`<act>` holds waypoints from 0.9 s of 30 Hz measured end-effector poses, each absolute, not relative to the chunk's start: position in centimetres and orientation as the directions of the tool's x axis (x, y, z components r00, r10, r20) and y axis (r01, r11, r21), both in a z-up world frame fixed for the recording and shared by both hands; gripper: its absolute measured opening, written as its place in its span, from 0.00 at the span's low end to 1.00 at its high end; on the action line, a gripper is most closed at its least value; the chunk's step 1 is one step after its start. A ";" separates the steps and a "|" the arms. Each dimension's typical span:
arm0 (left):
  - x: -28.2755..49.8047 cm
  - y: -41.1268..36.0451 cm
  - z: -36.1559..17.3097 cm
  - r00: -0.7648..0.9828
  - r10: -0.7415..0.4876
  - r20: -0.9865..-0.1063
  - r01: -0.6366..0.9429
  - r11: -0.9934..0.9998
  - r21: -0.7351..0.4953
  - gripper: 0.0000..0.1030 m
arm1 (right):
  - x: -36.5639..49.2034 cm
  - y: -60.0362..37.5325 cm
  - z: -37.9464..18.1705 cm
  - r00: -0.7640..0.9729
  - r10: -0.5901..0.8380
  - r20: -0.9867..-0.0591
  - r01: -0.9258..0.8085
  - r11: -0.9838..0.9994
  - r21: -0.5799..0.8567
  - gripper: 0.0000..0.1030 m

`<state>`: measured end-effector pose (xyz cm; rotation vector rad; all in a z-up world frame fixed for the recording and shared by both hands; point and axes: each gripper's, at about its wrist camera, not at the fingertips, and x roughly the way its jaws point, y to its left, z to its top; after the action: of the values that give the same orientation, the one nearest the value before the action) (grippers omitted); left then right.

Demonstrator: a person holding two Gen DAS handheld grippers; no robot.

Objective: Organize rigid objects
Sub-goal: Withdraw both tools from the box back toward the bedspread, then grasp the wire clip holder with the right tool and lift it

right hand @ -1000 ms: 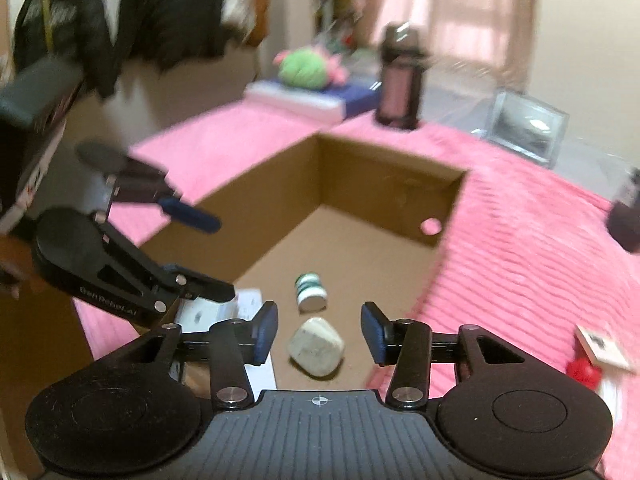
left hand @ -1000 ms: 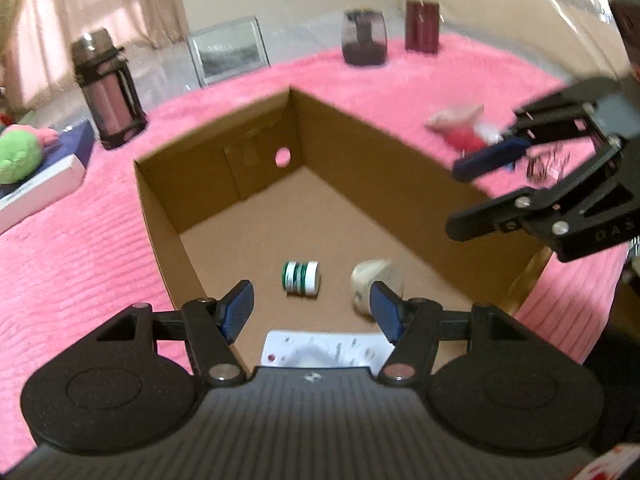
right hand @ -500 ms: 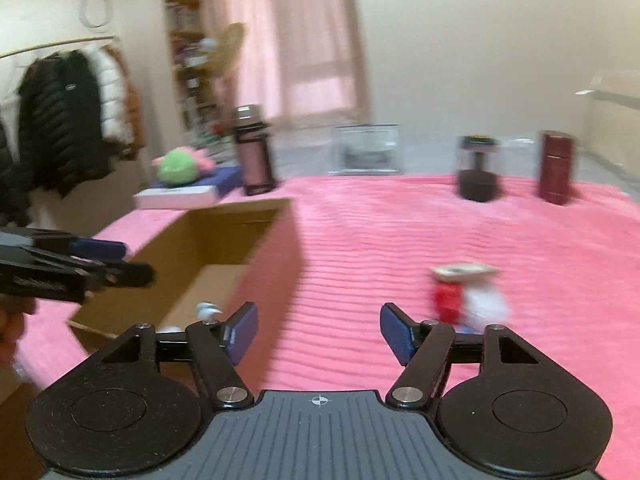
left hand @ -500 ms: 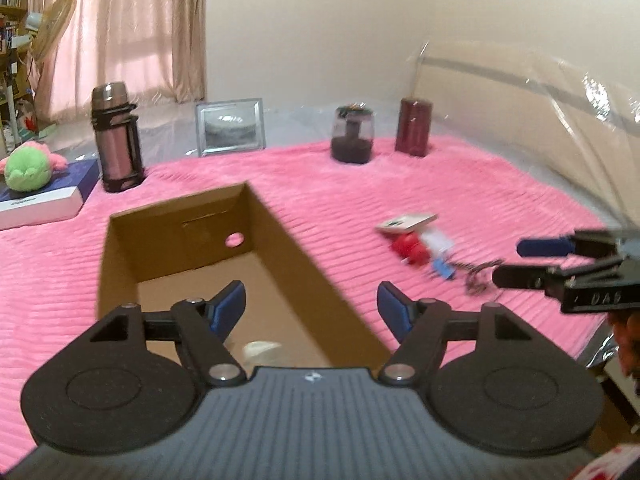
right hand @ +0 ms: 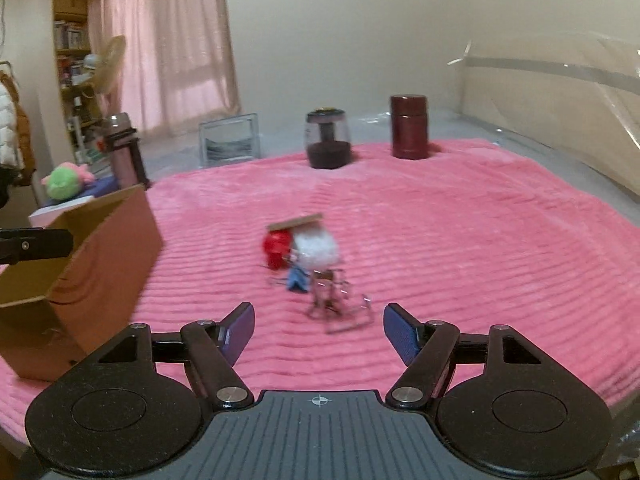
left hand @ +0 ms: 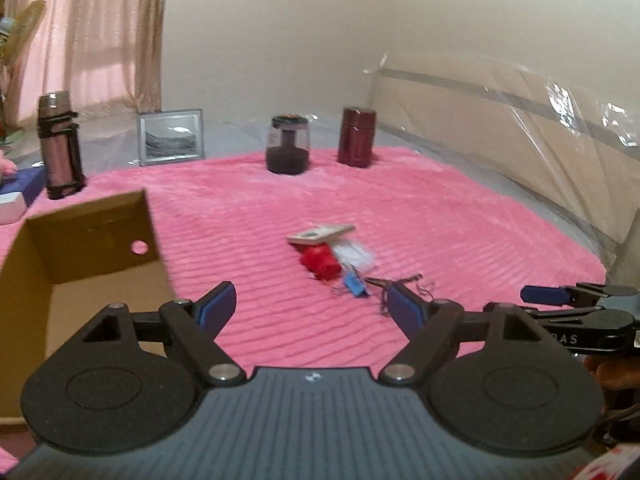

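A small heap of objects lies mid-blanket: a red toy (left hand: 320, 263) (right hand: 277, 249), a flat card box (left hand: 321, 234) (right hand: 295, 222) on top, a white piece (right hand: 318, 249), a blue clip (left hand: 354, 285) (right hand: 298, 279) and a wire key ring (right hand: 336, 307) (left hand: 402, 285). My left gripper (left hand: 310, 308) hovers in front of the heap, jaws opening, nothing between them. My right gripper (right hand: 319, 330) faces the key ring, jaws opening and empty; it also shows at the right edge of the left wrist view (left hand: 560, 300). The cardboard box (left hand: 80, 256) (right hand: 80, 264) stands to the left.
At the blanket's far edge stand a thermos (left hand: 58, 146), a picture frame (left hand: 171, 137), a dark glass jar (left hand: 288, 145) and a maroon canister (left hand: 357, 137). A plastic-wrapped headboard (left hand: 520, 128) lines the right side. A green plush (right hand: 64, 182) sits on books at far left.
Both grippers swung from above the box interior to the right, toward the heap on the blanket. Their jaws spread wider. The items inside the box are out of sight now.
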<state>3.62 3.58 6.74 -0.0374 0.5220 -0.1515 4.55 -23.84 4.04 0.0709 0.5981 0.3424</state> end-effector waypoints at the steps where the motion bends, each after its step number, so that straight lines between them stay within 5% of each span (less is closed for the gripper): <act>1: 4.0 3.0 6.4 0.851 -0.159 -0.500 0.140 0.987 -0.075 0.79 | 4.6 -24.1 3.8 0.772 0.332 -0.542 -0.292 0.943 0.162 0.66; 27: 12.1 -1.4 -0.6 0.793 -0.123 -0.596 0.124 0.991 -0.040 0.79 | 12.5 -24.7 -3.1 0.698 0.402 -0.593 -0.373 0.910 0.178 0.69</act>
<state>12.10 -1.40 -0.60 0.0018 0.6412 -0.1333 12.51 -24.73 -3.14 0.0452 0.6715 0.4325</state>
